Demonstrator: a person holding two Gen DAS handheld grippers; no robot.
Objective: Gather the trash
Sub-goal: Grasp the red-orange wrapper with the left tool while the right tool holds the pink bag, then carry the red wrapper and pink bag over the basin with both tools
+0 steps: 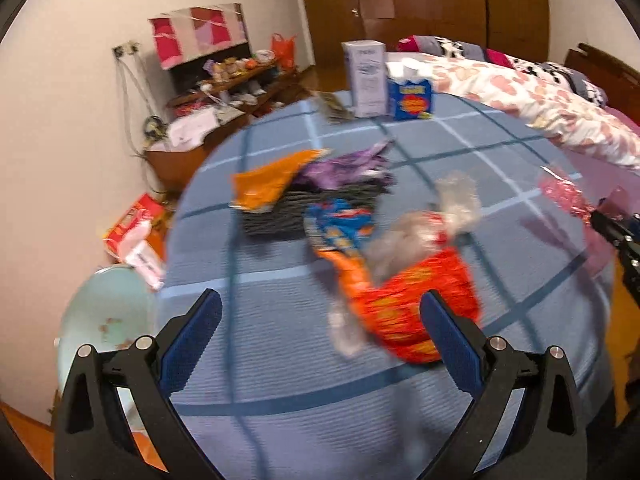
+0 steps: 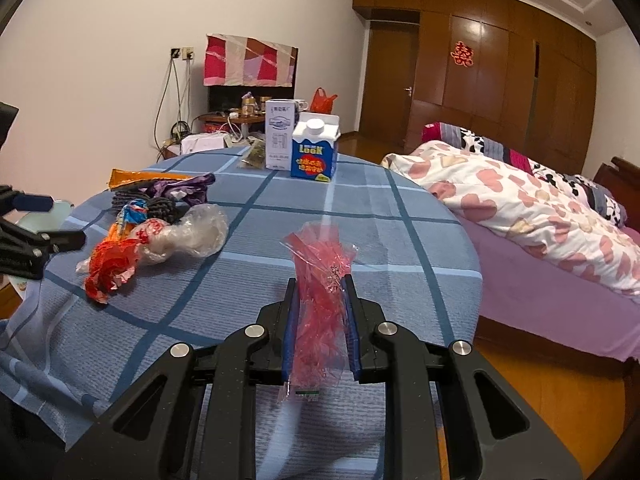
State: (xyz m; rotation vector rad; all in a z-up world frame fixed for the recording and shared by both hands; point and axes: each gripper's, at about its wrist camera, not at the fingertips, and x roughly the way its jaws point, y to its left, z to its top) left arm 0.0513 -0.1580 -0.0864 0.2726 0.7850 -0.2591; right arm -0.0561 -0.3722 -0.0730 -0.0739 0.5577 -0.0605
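Red cellophane wrapper (image 2: 320, 308), crinkled and see-through, sits pinched between the pads of my right gripper (image 2: 320, 304), jaws nearly together on it. Its long axis runs along the fingers, one end fanning out past the tips, the other trailing back with a small label. My left gripper (image 1: 320, 312) stands wide open with nothing in it, above the blue checked tablecloth (image 1: 280, 380). Just ahead of its right finger lies a crumpled orange-red snack bag (image 1: 416, 308), with clear plastic (image 1: 404, 240) behind. Bare cloth lies ahead of the right gripper; the table edge curves off to its right, toward the bed (image 2: 540, 216).
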